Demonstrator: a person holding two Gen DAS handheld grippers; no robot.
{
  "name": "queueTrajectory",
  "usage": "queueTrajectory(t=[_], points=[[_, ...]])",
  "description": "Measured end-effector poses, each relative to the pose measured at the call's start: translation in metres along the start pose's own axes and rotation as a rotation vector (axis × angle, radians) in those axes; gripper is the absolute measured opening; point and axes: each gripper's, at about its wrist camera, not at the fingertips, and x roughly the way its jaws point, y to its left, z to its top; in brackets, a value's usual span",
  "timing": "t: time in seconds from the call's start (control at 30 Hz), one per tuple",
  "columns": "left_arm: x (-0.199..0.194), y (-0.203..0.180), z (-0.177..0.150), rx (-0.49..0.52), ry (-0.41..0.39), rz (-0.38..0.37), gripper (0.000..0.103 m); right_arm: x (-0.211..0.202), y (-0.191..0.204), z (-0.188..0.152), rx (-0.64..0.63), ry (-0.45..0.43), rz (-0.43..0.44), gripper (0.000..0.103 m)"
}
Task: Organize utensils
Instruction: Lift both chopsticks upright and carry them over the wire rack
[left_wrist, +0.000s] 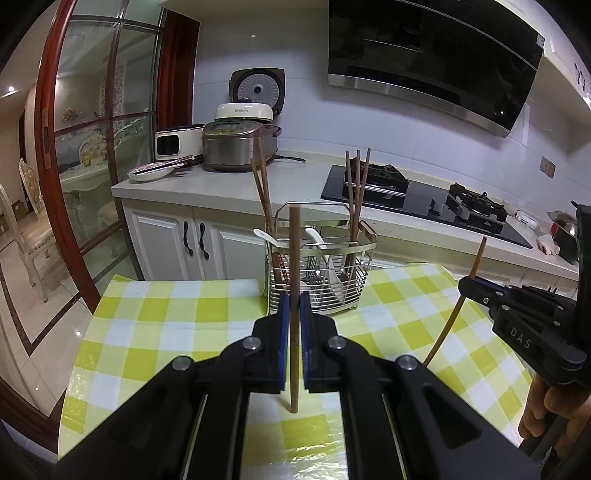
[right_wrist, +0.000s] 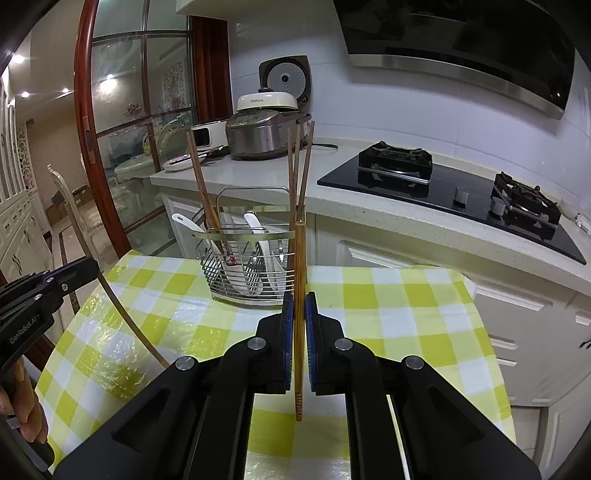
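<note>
A wire utensil caddy (left_wrist: 354, 284) (right_wrist: 221, 280) stands at the far edge of the checked table and holds several brown chopsticks and white spoons (left_wrist: 338, 284) (right_wrist: 271, 266). My left gripper (left_wrist: 294, 299) is shut on a dark brown chopstick (left_wrist: 294, 258), held upright in front of the caddy; it also shows at the left of the right wrist view (right_wrist: 79, 271). My right gripper (right_wrist: 299, 299) is shut on a lighter wooden chopstick (right_wrist: 300, 258), held upright before the caddy's right side. It shows at the right of the left wrist view (left_wrist: 471, 286).
The table has a yellow and white checked cloth (left_wrist: 177, 314) (right_wrist: 388, 306). Behind it runs a counter with rice cookers (left_wrist: 236, 144) (right_wrist: 262, 133), a plate with chopsticks (left_wrist: 151, 171) and a black gas hob (left_wrist: 424, 199) (right_wrist: 443, 184). A glass door stands left.
</note>
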Motion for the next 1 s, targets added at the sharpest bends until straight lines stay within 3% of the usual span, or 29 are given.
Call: queueTrajectory(t=[0.57, 1.0], points=[[0.003, -0.005, 0.019, 0.010, -0.018, -0.018, 0.006, -0.005, 0.000, 0.021, -0.019, -0.029, 0.002, 0.008], [-0.007, -0.004, 0.068, 0.031, -0.082, -0.035, 0.006, -0.010, 0.004, 0.079, -0.038, -0.073, 0.046, 0.008]])
